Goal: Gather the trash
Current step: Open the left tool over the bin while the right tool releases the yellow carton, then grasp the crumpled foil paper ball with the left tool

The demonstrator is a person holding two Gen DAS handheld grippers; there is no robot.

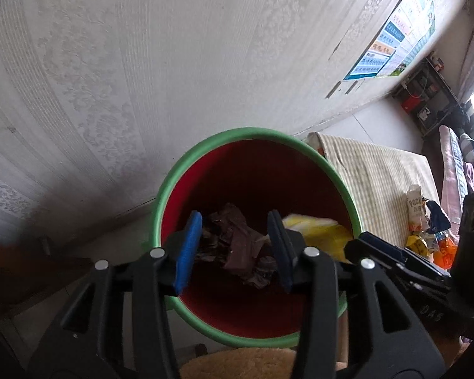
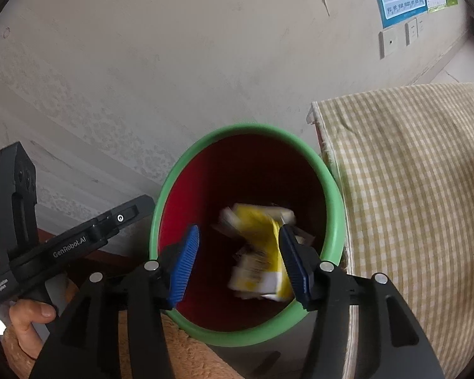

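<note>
Right wrist view, right tongs (image 2: 237, 262) spread, yellow wrapper (image 2: 259, 252) between them, above bin (image 2: 331, 186).

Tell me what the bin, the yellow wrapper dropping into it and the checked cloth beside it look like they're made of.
Bin: likely moulded plastic, with a smooth green rim and a matte red inside. Yellow wrapper: probably thin printed plastic film or foil, creased and blurred mid-fall. Checked cloth: woven fabric, matte, draping and wrinkling over an edge.
</note>
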